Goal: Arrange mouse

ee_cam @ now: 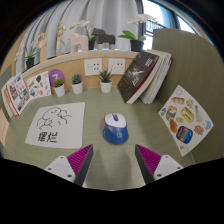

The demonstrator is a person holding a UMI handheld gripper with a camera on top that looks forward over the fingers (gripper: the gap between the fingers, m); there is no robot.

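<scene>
A blue and white mouse lies on the grey table, just ahead of my fingers and midway between their lines. My gripper is open and empty, with its magenta pads spread wide at either side. The mouse is apart from both fingers.
A white sheet with black drawing and writing lies to the left. Three small potted plants stand beyond the mouse. A dark book leans at the back right. A printed card lies to the right. Leaflets stand at the far left.
</scene>
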